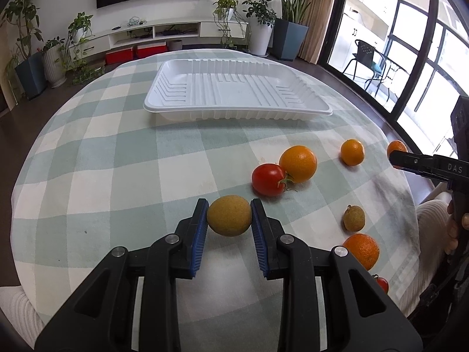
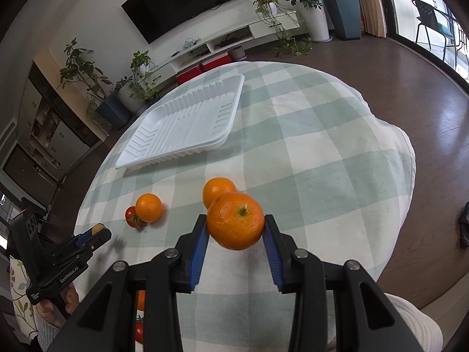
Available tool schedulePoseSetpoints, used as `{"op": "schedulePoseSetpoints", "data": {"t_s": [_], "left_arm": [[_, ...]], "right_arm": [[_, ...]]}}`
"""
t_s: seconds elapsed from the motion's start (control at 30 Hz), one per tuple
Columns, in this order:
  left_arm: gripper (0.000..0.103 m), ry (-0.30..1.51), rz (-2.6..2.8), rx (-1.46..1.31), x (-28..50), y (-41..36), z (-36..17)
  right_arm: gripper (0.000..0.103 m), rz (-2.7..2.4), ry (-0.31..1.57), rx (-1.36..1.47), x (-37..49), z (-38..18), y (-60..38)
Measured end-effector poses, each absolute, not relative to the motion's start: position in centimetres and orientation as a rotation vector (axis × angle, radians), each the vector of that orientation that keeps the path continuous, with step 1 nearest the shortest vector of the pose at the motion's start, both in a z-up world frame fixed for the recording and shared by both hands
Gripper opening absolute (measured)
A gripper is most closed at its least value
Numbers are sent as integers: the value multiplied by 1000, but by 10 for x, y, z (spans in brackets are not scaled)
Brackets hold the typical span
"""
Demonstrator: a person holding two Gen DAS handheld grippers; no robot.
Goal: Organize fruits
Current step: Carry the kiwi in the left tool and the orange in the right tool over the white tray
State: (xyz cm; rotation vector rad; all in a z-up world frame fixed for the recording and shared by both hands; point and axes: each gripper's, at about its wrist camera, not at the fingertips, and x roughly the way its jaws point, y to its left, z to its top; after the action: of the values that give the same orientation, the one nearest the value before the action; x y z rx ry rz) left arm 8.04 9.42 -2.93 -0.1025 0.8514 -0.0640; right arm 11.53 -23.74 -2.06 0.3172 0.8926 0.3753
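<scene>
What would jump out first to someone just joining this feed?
Both claws are loaded: the left claw pinches a yellow-green fruit, and the right claw grips an orange above the checked cloth. Beyond them, the white tray at the far side holds nothing, while a tomato and other oranges lie loose in between.

Your counter [image 1: 117, 158] is covered by a green-and-white checked cloth [image 1: 96, 193]. Directly on it you have an empty white ribbed tray [image 1: 234, 88] at the far side, and nearer, two oranges [image 1: 298, 163], a tomato [image 1: 268, 179] touching one, and a small brownish fruit [image 1: 354, 218].
</scene>
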Motion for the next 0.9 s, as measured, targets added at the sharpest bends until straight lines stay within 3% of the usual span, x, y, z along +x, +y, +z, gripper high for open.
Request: {"op": "schedulePoseSetpoints", "data": {"t_s": [0.9], "left_arm": [[27, 811, -46, -118, 131, 119, 10]], "right_arm": [[40, 477, 818, 397, 163, 23, -230]]}}
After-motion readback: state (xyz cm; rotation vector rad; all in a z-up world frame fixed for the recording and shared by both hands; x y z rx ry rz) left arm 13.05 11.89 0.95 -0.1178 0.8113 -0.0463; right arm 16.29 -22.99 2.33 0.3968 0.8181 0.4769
